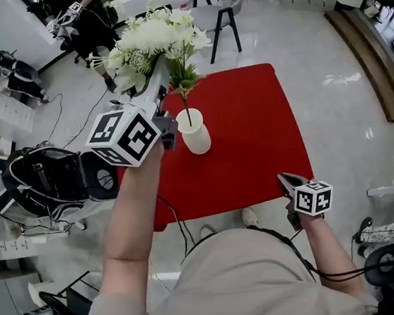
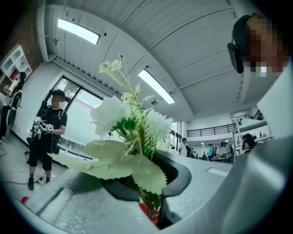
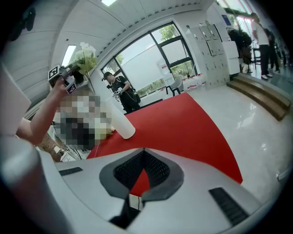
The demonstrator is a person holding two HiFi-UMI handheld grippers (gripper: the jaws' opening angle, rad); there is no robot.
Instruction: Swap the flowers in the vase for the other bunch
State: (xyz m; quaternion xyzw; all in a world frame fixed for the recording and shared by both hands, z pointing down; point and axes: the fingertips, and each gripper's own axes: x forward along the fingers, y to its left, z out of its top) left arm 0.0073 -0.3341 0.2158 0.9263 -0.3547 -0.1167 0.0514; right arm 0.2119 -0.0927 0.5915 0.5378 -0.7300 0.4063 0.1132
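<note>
My left gripper (image 1: 164,79) is raised over the red table (image 1: 252,139) and is shut on the stem of a bunch of white flowers (image 1: 157,37) with green leaves. The thin stem (image 1: 187,110) runs down from the bunch into the mouth of the white vase (image 1: 195,135), which stands upright near the table's middle. In the left gripper view the flowers (image 2: 132,123) rise from between the jaws of the left gripper (image 2: 149,192). My right gripper (image 1: 287,180) is shut and empty at the table's front right edge. In the right gripper view its jaws (image 3: 137,178) meet over the red cloth, with the vase (image 3: 120,121) beyond.
A grey chair (image 1: 220,8) stands behind the table. A person in black (image 1: 84,21) is at the back left. Black bags and cables (image 1: 50,178) lie on the floor left of the table. A wooden step (image 1: 374,60) runs along the right.
</note>
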